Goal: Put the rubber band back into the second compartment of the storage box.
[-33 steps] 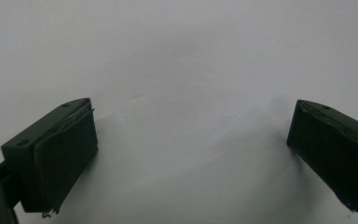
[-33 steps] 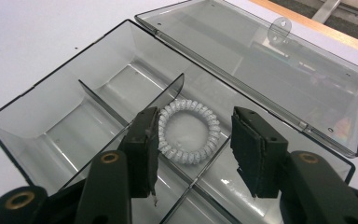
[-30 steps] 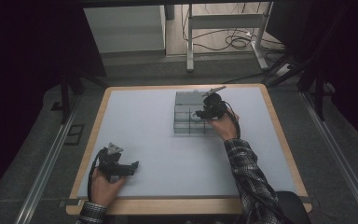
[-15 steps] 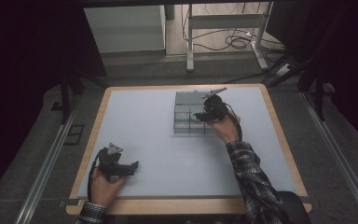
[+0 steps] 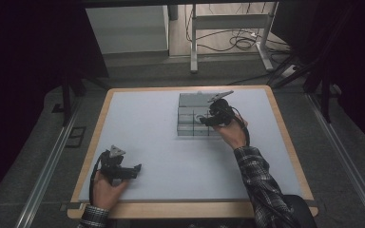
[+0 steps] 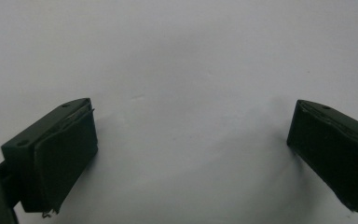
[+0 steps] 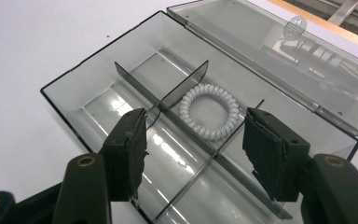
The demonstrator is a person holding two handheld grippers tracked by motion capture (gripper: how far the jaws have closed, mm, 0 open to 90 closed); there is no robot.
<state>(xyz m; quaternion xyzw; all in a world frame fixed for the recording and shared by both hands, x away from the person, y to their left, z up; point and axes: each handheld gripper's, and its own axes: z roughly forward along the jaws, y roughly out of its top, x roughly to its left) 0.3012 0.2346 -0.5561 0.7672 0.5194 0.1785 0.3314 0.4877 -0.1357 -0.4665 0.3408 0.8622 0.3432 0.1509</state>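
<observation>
The left gripper (image 5: 134,168), at seven o'clock on the white table (image 5: 142,128), rests with jaws spread wide on nothing. At one o'clock the right gripper (image 7: 193,140) hangs over the clear plastic divided box (image 7: 98,100); its jaws have just been opening and stand apart, empty. One white coiled hair tie (image 7: 209,112) lies flat in a far middle compartment. Lowered carelessly, a jaw could catch a thin divider (image 7: 186,84) and drag the box. Count: two grippers, one box, one tie.

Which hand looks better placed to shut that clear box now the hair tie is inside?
Right, probably. Its tongs, just opening and empty, hover over the box holding the hair tie. The left tongs sit far off, near the table's front edge.
</observation>
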